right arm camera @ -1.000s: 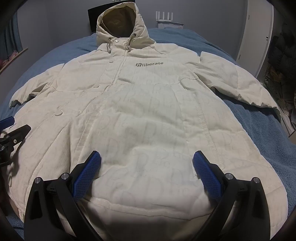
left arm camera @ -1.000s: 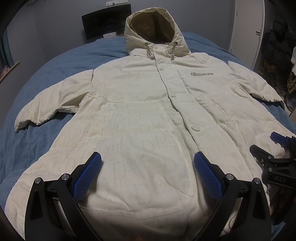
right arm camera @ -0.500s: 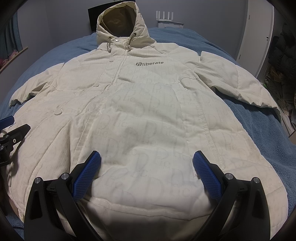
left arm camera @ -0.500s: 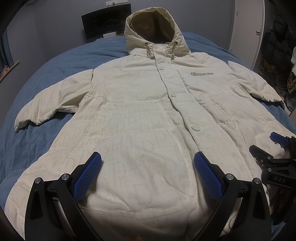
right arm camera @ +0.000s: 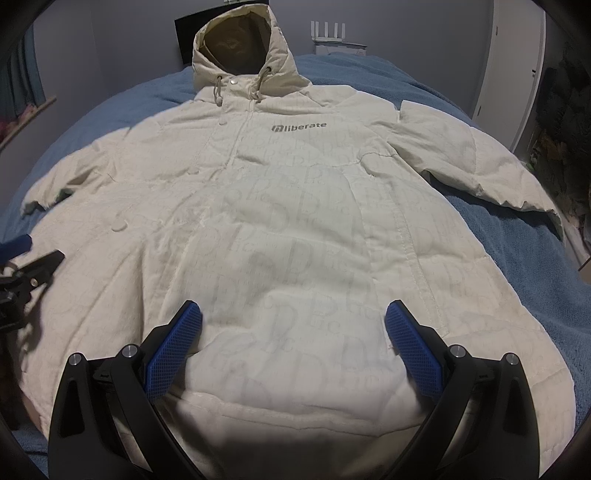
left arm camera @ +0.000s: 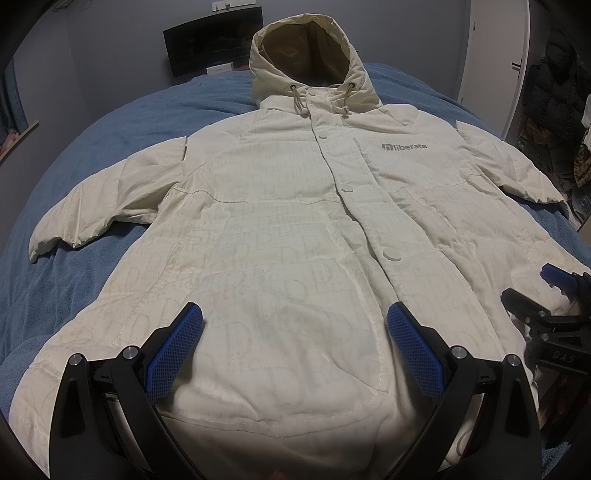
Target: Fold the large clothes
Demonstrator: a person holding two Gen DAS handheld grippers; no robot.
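Note:
A large cream hooded coat with a grey "liberate" logo lies face up and spread flat on a blue bed, hood at the far end and both sleeves out to the sides. The same coat fills the right wrist view. My left gripper hovers open over the lower left front, near the hem, with nothing between its blue pads. My right gripper is open above the lower right front. Each gripper shows at the edge of the other's view: the right gripper and the left gripper.
The blue blanket covers the bed all round the coat. A dark monitor stands behind the hood against the wall. A white door and dark hanging clothes are at the right. A white router sits beyond the bed.
The right wrist view has crept slightly forward over the coat. The left gripper has barely moved. Both stay open.

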